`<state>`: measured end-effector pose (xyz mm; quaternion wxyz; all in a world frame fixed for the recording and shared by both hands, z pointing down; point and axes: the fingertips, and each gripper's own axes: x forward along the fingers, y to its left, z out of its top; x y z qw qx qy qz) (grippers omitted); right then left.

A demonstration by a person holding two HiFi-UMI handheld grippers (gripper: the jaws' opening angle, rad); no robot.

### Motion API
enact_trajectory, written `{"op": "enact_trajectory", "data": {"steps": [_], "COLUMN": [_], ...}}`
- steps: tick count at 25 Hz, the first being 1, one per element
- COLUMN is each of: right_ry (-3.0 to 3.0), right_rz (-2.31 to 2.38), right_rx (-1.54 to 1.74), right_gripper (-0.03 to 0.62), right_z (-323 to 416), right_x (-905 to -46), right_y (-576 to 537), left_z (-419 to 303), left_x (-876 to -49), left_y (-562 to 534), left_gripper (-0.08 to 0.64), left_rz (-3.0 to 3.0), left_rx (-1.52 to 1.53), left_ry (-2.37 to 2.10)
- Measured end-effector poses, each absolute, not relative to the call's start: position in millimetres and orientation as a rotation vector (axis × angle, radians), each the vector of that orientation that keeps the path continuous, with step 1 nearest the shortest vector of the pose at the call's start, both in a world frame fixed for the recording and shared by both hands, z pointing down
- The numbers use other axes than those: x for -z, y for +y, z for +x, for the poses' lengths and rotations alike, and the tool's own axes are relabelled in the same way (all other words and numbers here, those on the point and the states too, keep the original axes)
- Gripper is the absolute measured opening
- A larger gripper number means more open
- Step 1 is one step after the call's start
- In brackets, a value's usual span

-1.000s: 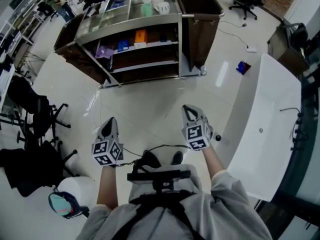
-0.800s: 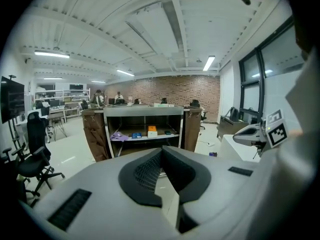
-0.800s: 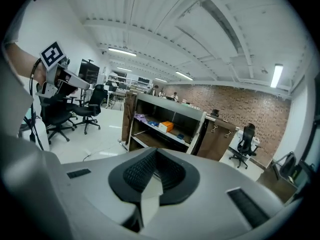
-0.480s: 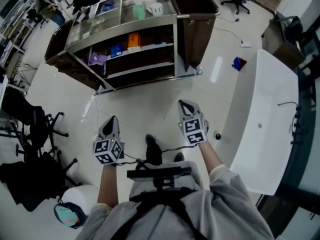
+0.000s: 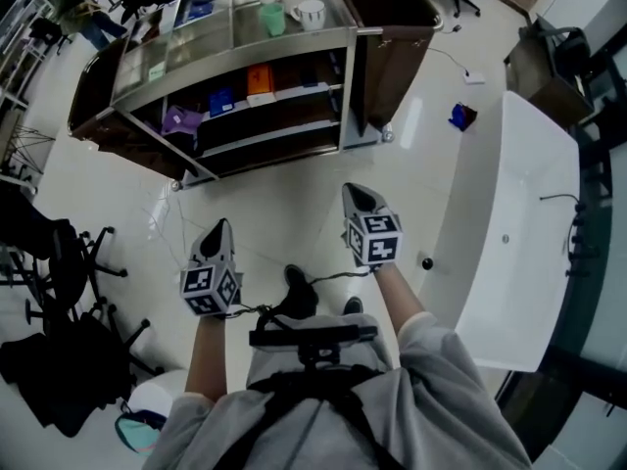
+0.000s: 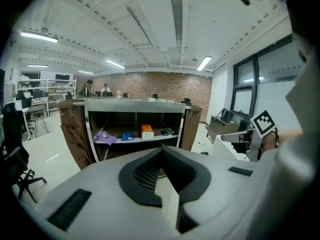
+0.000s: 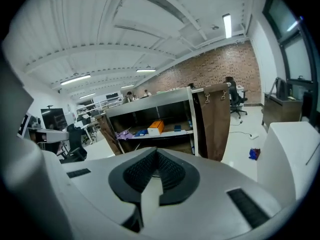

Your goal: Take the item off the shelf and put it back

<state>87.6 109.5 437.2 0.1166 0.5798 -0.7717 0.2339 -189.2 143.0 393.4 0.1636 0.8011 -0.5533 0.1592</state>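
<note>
A metal shelf cart stands ahead on the pale floor. Its middle shelf holds an orange box, a small blue item and a purple cloth; cups stand on top. My left gripper and right gripper are held side by side in front of me, well short of the cart, both pointing at it. Each is shut with nothing between its pads. The left gripper view shows the orange box beyond the closed tips. The right gripper view shows the same box past its closed tips.
Brown fabric bags hang at both ends of the cart. A long white tub-like counter runs along the right. Black office chairs crowd the left. A blue object and a small dark knob lie on the floor.
The person has stepped toward the cart, which now sits larger and nearer. Both grippers have travelled forward with them, and the right one has rolled so its marker cube faces up more.
</note>
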Motion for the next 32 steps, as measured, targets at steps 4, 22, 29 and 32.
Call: {"op": "enact_trajectory", "data": {"steps": [4,22,29,32], "right_ry": [-2.216,-2.037,-1.99,-1.969], "right_rz": [1.72,1.559,1.375,1.313], "right_rx": [-0.654,-0.256,0.009,0.07], "right_gripper": [0.01,0.168,0.202,0.202], "right_z": [75.8,14.5,21.0,33.5], "right_x": [-442.4,-461.8,-471.4,-481.4], "right_y": [84.9,-29.1,-85.8,-109.9], "left_z": [-196.9,-220.6,-204.9,-191.6], "left_x": [-395.8,-404.4,-426.8,-434.3], "left_y": [118.3,39.8,15.2,5.2], "left_gripper": [0.007,0.006,0.007,0.006], "left_rz": [2.303,2.383,2.304,2.25], "left_rx": [-0.464,-0.458,-0.443,-0.419], "left_ry": [-1.544,-1.416,-1.443,-1.471]}}
